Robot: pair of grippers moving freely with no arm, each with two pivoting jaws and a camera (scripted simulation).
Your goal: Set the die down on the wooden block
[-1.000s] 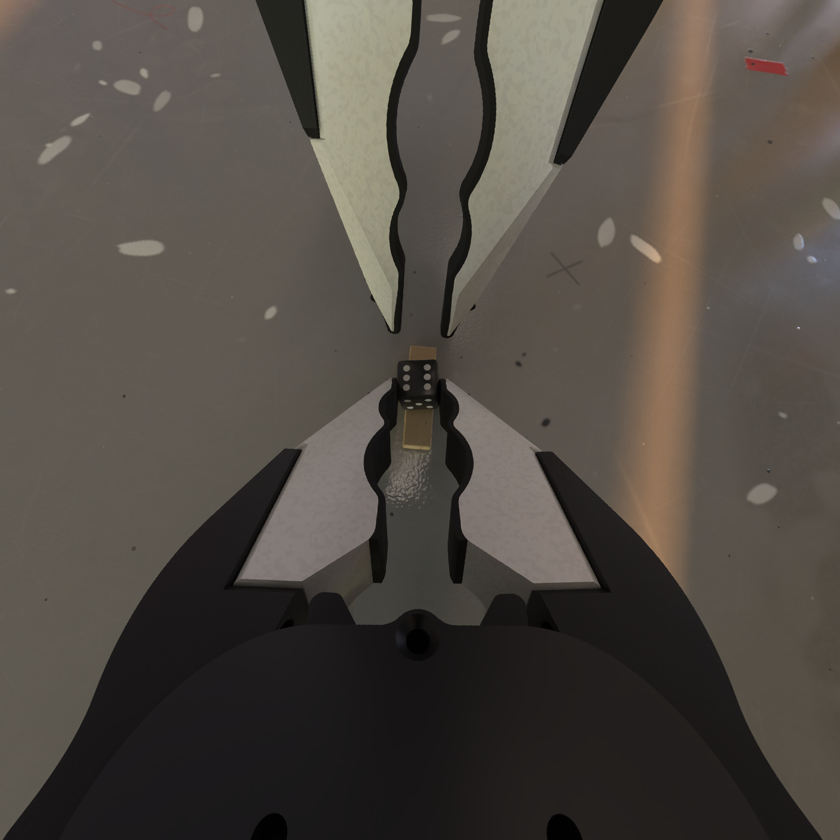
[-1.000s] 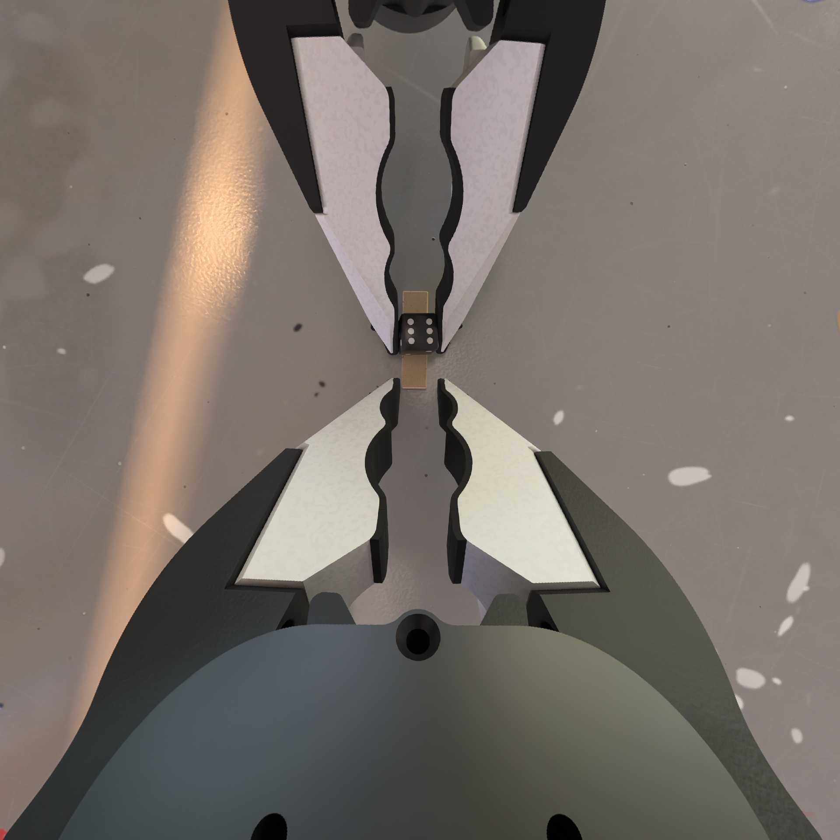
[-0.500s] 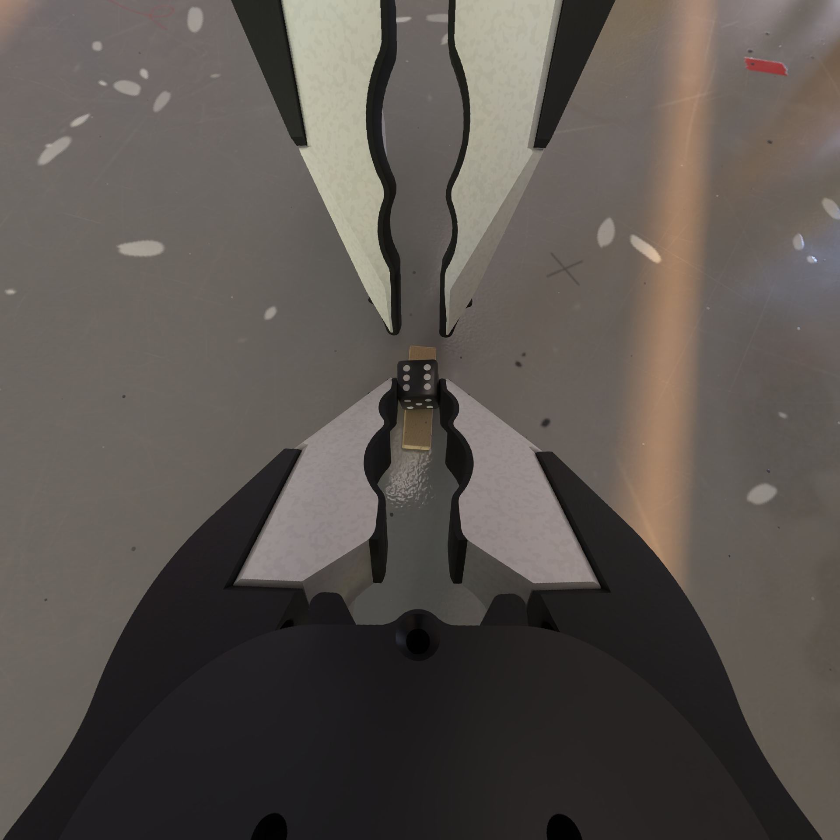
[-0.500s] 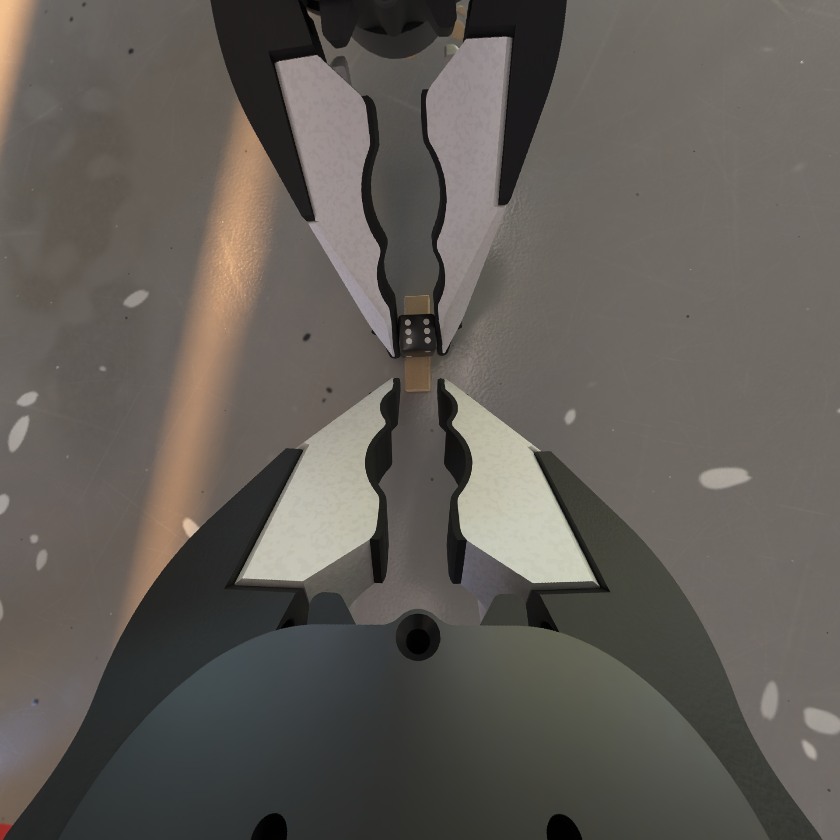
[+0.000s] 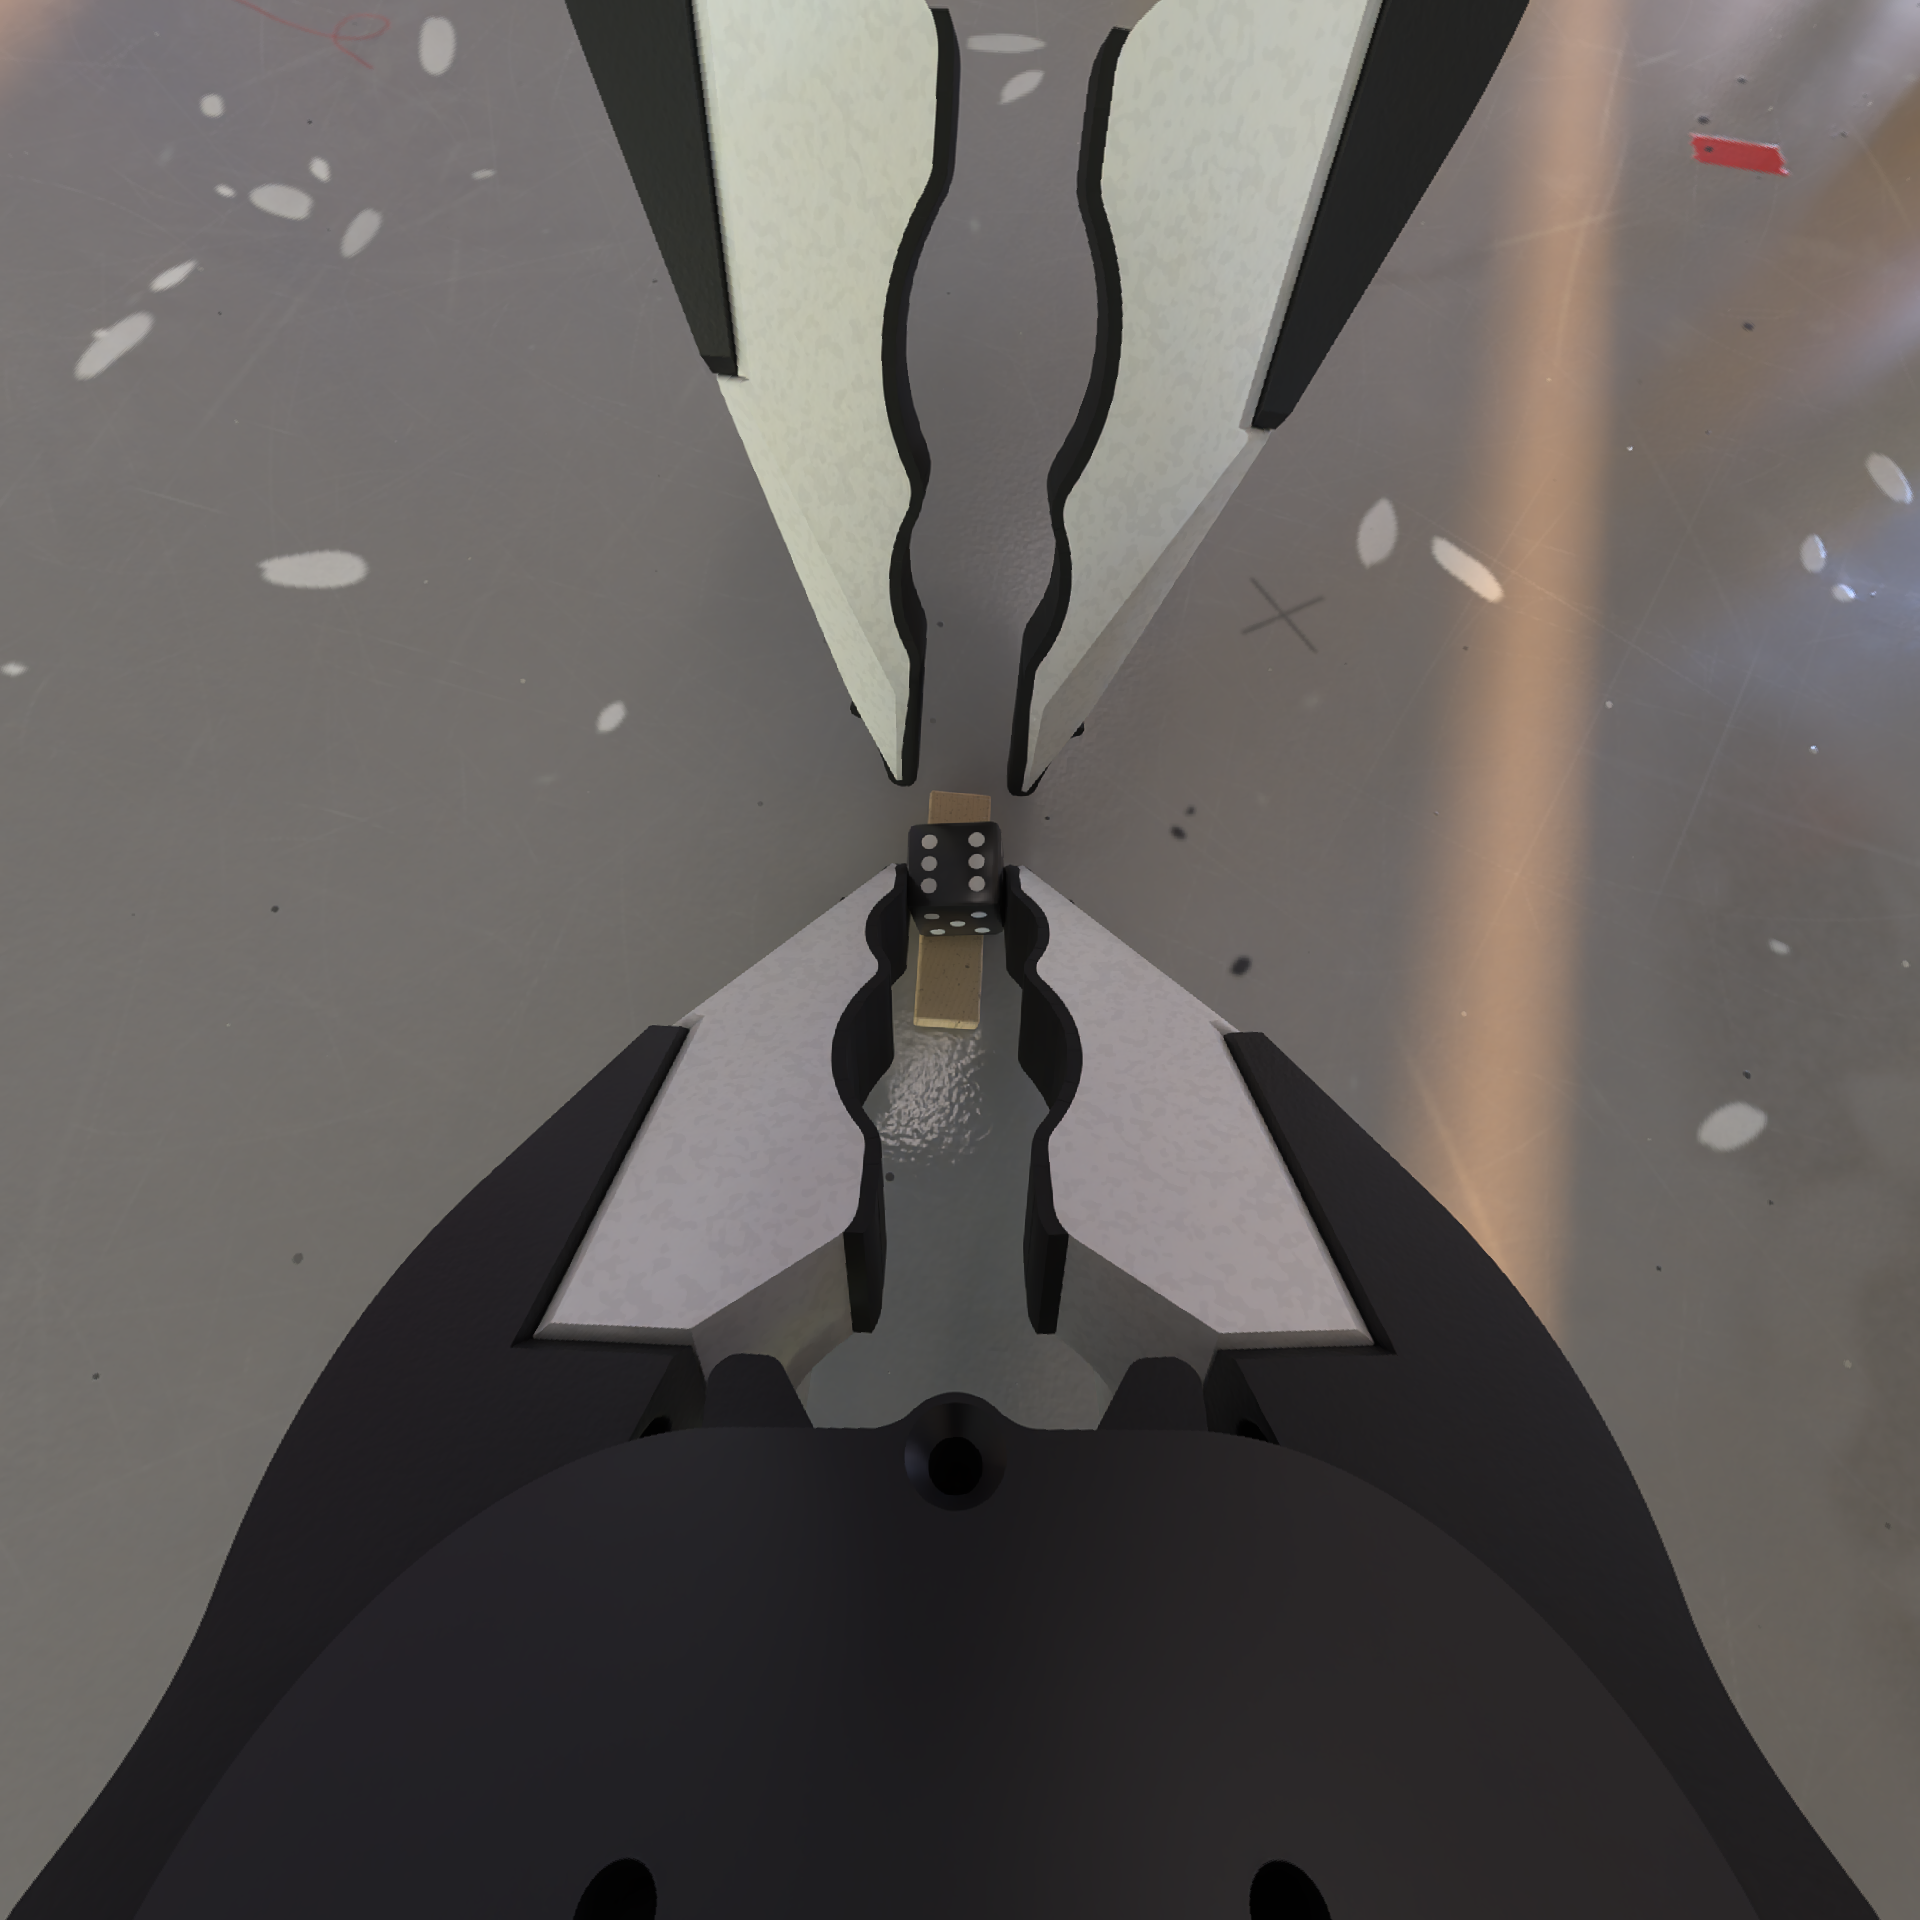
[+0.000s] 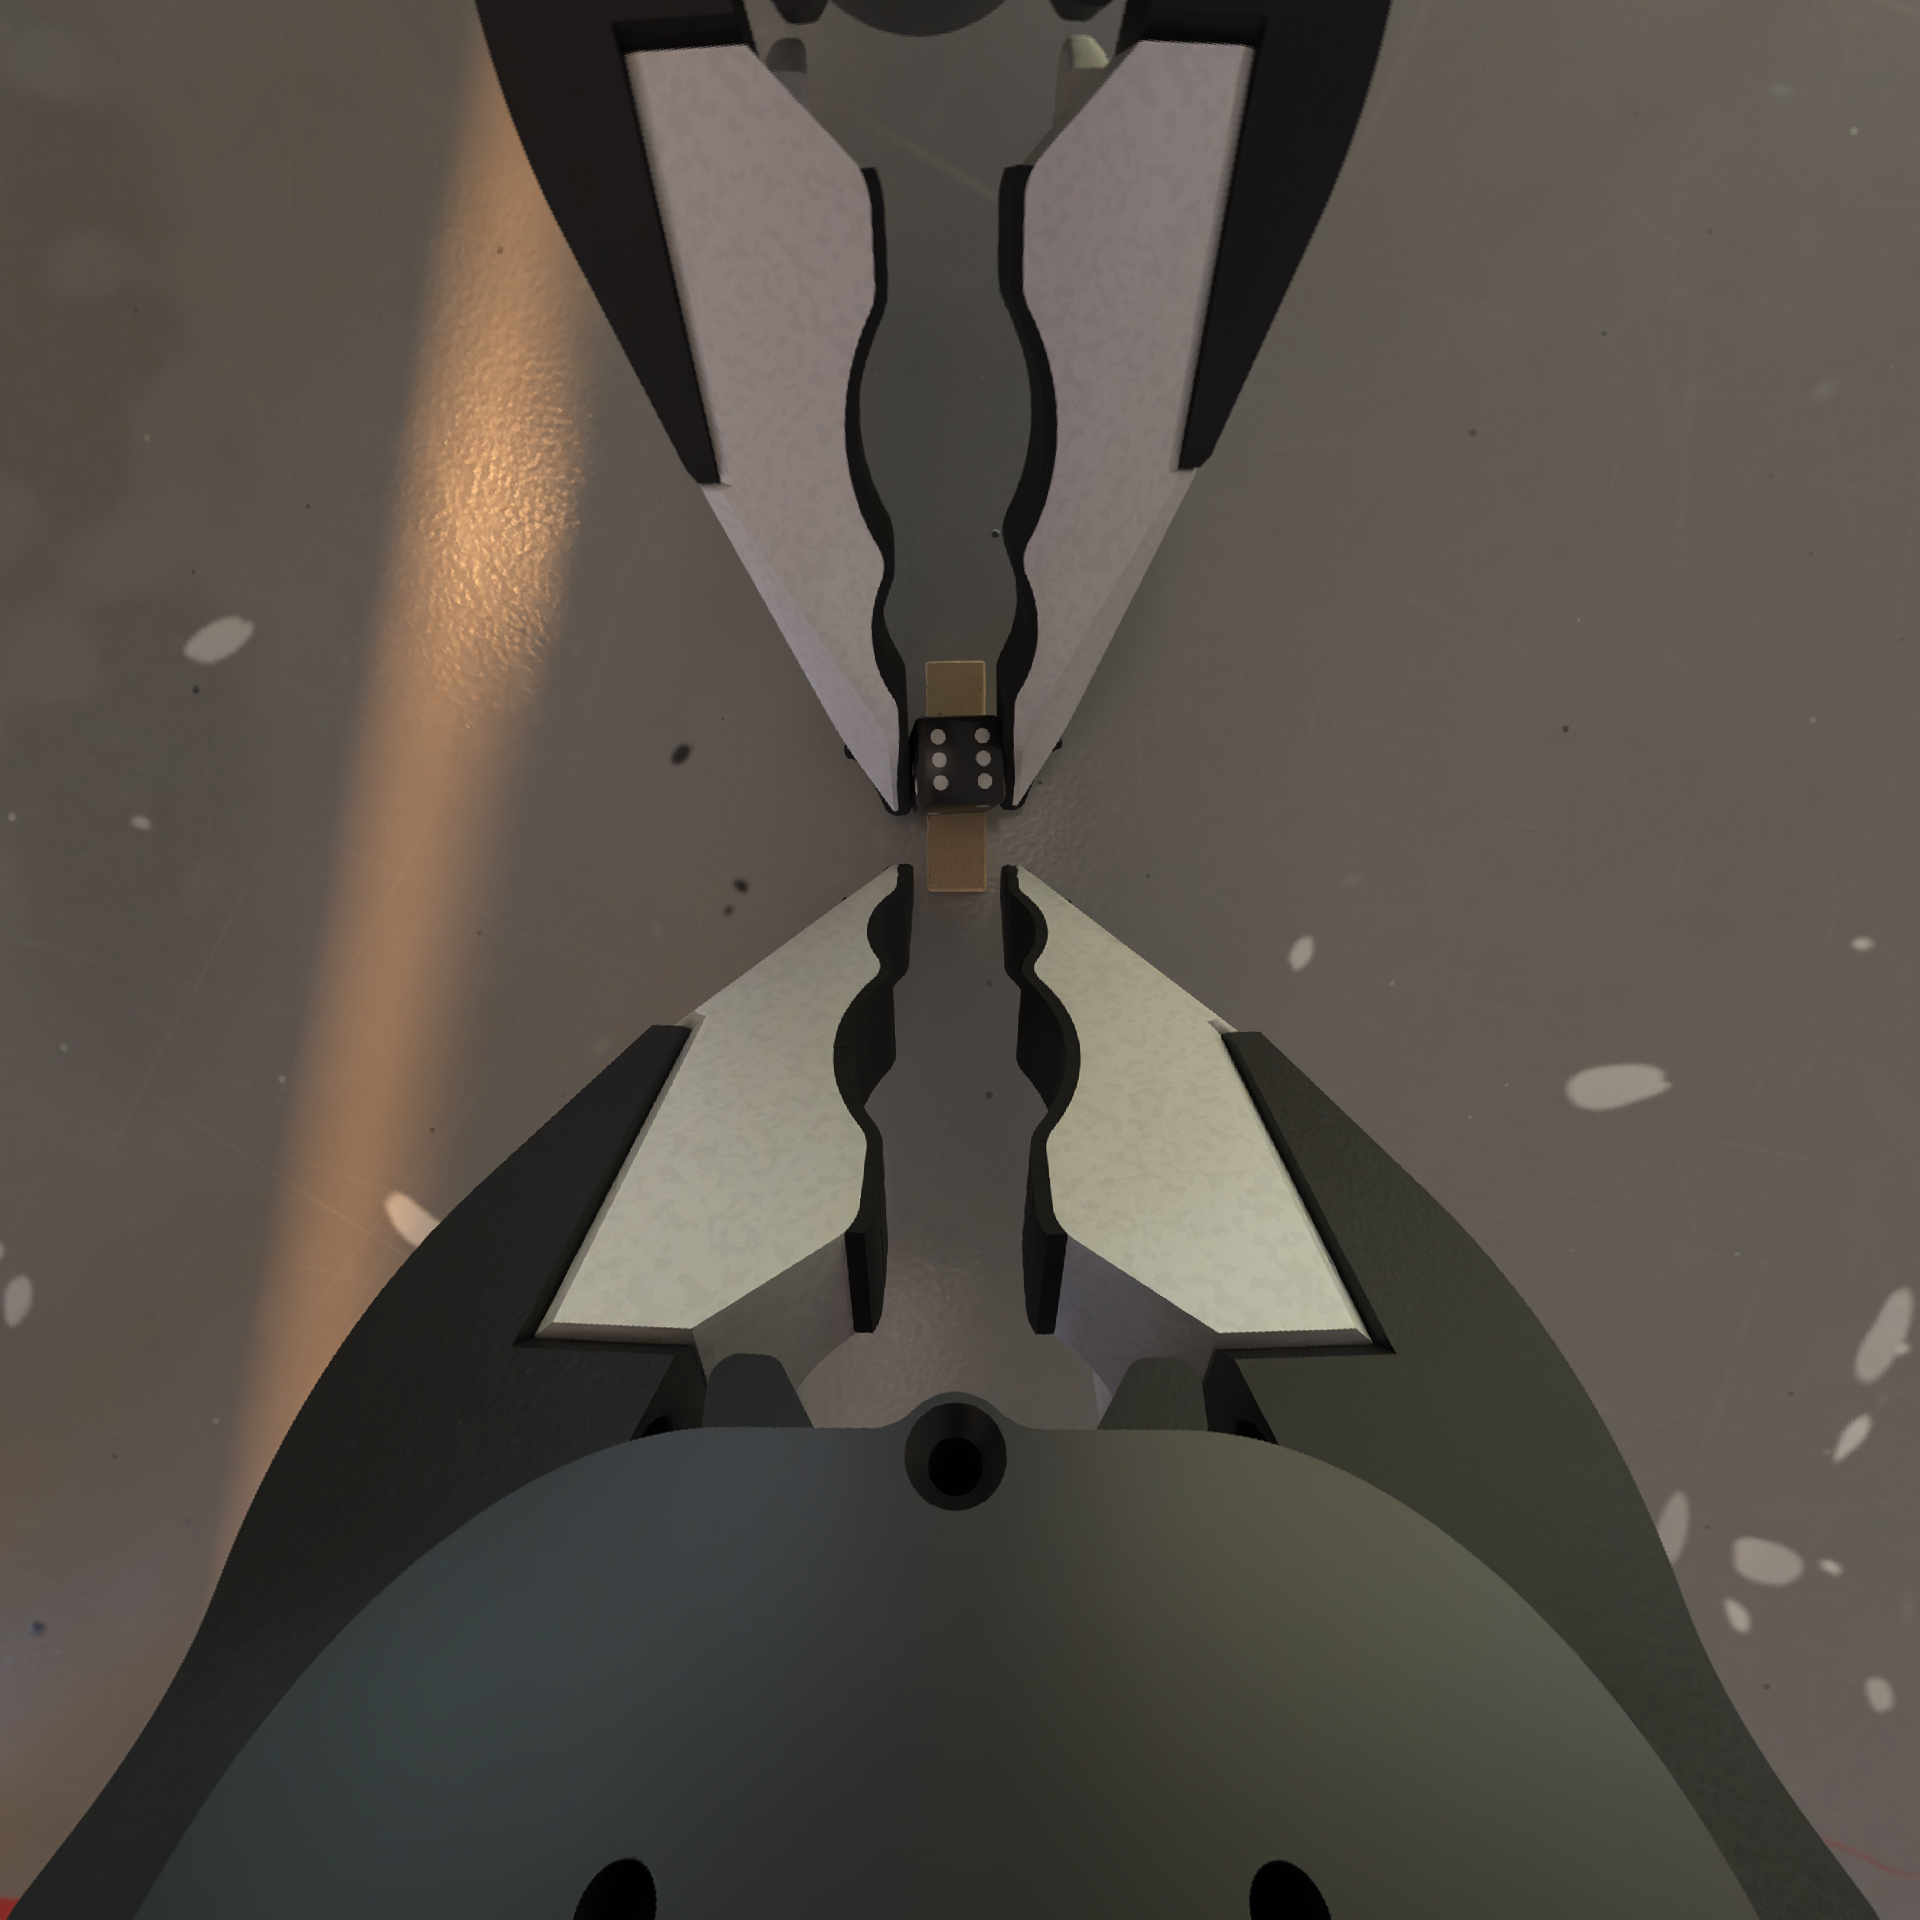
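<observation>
Two grippers are facing each other tip to tip over a grey speckled tabletop [image 5: 416, 935], with the die and the block lying in the narrow space between them. In the left wrist view, the left gripper [image 5: 956, 883] is filling the lower half of the frame, and its fingertips are sitting close on either side of the black die [image 5: 954, 878] at centre frame; whether they are pressing it or only flanking it cannot be told. The die is resting on the wooden block [image 5: 948, 987], a slim tan strip lying on the tabletop and running lengthwise up the frame, its near part showing between the left gripper's fingers and its far end just clearing the die. Beyond it, the right gripper [image 5: 961, 779] is reaching down from the top edge, its fingers standing narrowly apart with nothing between them, tips just short of the block's far end. In the right wrist view, the right gripper [image 6: 956, 883] is at the bottom, its tips flanking the block's [image 6: 954, 857] near end without visibly touching it, while the die [image 6: 958, 774] sits farther up between the left gripper's [image 6: 956, 805] tips. To both sides of the frame the tabletop is lying open, marked only by pale flecks and a small red scrap [image 5: 1737, 154] at upper right.
</observation>
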